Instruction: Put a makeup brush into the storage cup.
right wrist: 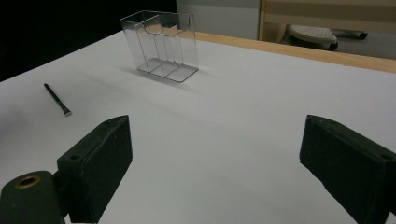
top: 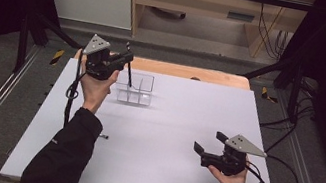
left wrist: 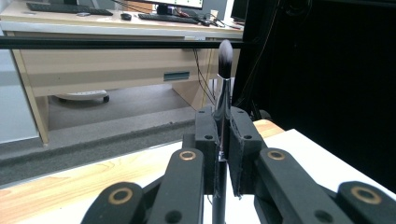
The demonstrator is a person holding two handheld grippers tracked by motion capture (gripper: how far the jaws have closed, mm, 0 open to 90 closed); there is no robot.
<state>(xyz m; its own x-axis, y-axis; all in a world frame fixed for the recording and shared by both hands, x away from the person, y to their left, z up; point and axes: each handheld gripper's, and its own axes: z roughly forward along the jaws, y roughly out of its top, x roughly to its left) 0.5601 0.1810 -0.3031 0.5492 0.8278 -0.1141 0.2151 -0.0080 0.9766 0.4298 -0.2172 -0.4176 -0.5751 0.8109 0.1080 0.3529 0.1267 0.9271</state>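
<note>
The left gripper [top: 127, 58] clamps a makeup brush [left wrist: 223, 88] upright above the clear plastic organizer [top: 135, 88] — the right gripper [top: 208, 142], jaws spread wide and empty, rests near the table's [top: 170, 123] front.

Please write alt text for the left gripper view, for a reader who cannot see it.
The left gripper is shut on a makeup brush, held upright with its dark bristles on top. Below the jaws lies the white table; beyond it stands a wooden desk.
</note>
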